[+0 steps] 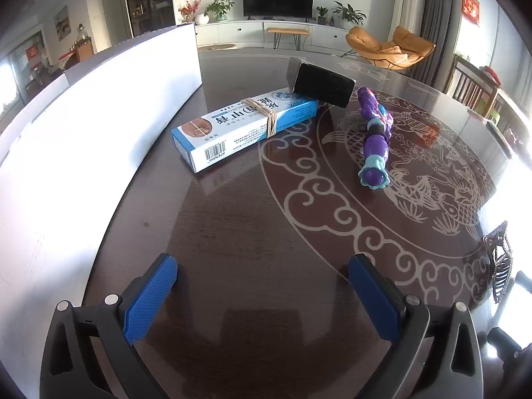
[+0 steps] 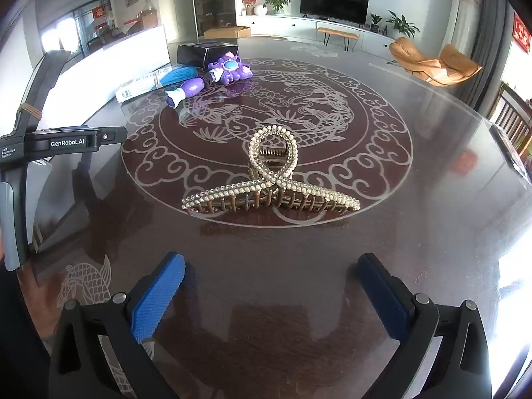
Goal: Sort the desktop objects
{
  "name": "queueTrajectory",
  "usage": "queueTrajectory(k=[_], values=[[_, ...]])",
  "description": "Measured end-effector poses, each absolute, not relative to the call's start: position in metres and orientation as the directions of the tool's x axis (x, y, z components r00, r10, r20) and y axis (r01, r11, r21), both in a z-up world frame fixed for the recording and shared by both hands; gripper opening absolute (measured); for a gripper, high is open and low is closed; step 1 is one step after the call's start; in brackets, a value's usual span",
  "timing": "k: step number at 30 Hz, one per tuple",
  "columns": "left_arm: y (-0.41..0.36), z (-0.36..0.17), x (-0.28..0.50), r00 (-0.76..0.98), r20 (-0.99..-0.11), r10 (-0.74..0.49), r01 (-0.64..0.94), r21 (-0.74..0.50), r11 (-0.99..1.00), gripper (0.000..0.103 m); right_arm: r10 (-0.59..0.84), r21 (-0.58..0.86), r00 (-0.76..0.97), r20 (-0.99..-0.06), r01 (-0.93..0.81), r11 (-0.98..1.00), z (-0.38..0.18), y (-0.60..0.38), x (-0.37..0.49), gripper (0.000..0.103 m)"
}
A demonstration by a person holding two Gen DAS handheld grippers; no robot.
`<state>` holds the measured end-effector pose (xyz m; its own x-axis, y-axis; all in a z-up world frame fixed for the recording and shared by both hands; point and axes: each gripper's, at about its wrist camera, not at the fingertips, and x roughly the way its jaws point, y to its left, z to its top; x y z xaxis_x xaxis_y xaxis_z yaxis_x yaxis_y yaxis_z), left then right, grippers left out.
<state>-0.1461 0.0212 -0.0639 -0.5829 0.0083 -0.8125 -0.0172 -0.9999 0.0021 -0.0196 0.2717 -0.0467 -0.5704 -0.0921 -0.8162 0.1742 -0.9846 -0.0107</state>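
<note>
A blue and white carton (image 1: 242, 129) bound with rubber bands lies on the dark round table, with a black box (image 1: 321, 83) resting on its far end. A purple toy wand (image 1: 375, 136) lies to their right. My left gripper (image 1: 262, 286) is open and empty, short of the carton. A pearl hair claw (image 2: 271, 176) lies in the table's middle, just ahead of my right gripper (image 2: 271, 286), which is open and empty. The carton (image 2: 156, 79), black box (image 2: 206, 53) and wand (image 2: 212, 76) show far left in the right wrist view.
A long white box (image 1: 99, 126) stands along the table's left side. The hair claw shows at the right edge of the left wrist view (image 1: 500, 259). The left gripper's body (image 2: 30, 139) stands at the left of the right wrist view. Chairs stand beyond the table's right rim.
</note>
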Motion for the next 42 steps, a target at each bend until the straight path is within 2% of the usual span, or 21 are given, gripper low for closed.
queueTrajectory(k=[42], values=[[0.0201, -0.0649, -0.1462, -0.582, -0.813, 0.009, -0.016, 0.001, -1.0, 0.103, -0.086, -0.01, -0.572, -0.816, 0.164, -0.986, -0.0465, 0.272, -0.0202, 0.103]])
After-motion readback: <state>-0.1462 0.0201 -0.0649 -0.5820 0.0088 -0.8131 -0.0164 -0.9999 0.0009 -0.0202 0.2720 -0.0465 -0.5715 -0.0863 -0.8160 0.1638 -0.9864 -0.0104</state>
